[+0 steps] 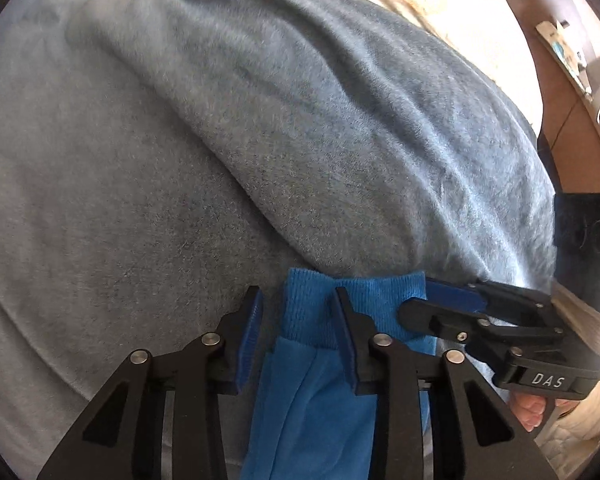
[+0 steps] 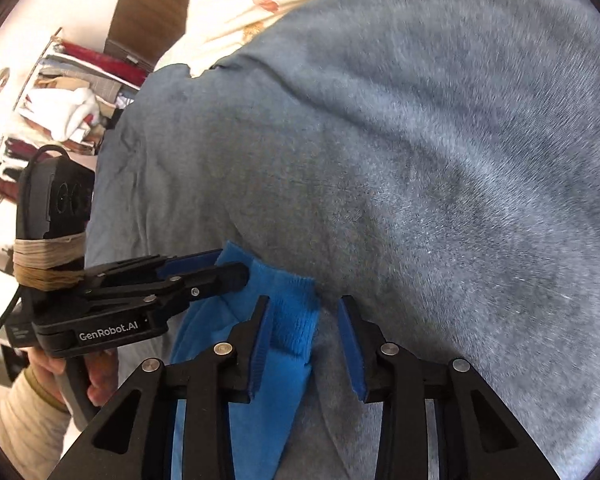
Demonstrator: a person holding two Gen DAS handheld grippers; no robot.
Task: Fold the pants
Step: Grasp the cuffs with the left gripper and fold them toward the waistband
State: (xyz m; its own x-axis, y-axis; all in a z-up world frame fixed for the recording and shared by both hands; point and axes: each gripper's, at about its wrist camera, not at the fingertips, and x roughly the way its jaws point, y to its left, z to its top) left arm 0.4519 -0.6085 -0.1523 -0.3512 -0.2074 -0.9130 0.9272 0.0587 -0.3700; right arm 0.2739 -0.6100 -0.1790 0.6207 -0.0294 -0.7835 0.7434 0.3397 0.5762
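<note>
a: so where are they with the pants [image 1: 320,380] now?

b: blue pants, lying on the grey blanket [image 1: 180,160] over the bed. both grippers are down at the ribbed cuff [image 1: 364,304] end, side by side.

a: have they got hold of it?

b: not properly, i'd say. the left gripper [image 1: 298,312] has its fingers astride the cuff, cloth between them, but there's a gap on the left side, so not clamped. the right gripper [image 2: 304,320] is the same: one finger against the cuff edge, the other standing off over bare blanket. both partly closed, released.

a: so which step is this?

b: looks like the pick-up of the leg ends, ahead of a fold towards the waist, which i can't see from here.

a: and next?

b: both need to pinch the cuff firmly, each on its own corner, then lift together so the leg carries over evenly without dragging the blanket.
</note>
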